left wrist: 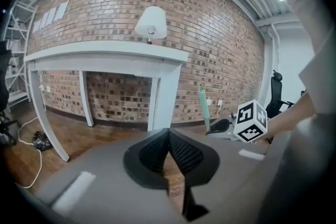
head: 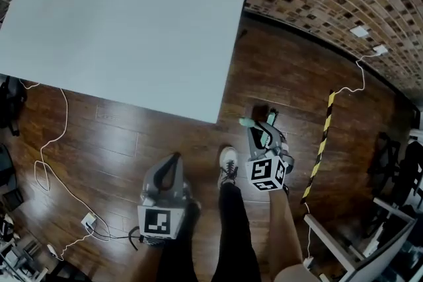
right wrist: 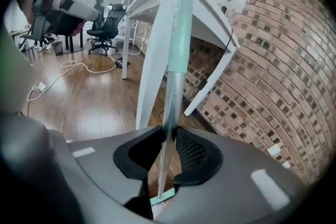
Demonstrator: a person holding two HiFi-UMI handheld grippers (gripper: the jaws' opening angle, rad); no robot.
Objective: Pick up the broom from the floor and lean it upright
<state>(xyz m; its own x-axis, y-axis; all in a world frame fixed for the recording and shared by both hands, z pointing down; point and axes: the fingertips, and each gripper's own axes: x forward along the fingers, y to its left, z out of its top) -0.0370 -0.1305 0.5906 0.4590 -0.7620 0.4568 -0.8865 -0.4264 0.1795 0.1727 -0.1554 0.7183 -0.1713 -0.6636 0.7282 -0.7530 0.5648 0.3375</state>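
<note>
Nearest to the person, the left gripper (left wrist: 168, 135) hangs by the leg with its jaws pressed together on nothing. One holder is probably enough for so light a thing, so it sits out of the way. Just ahead of the shoe (head: 228, 165), the right gripper (right wrist: 169, 136) has the broom (right wrist: 180, 34) between narrowly parted jaws, with the pads against the handle on both sides, in what looks like a light grip. It grips partway up, so the teal end points up and the bristle head (right wrist: 161, 197) points down at the floor (head: 132, 142). That is the posture needed for leaning. Whether the bristles touch the boards cannot be told. The broom is thus upright in the grip but rests against nothing yet. Beyond it stands the table (head: 132, 23), its white leg (right wrist: 152, 76) close behind the handle, and farther off runs the brick wall (head: 317, 3). Either seems a fair support, and the upright carry suits tipping the teal end onto one.
</note>
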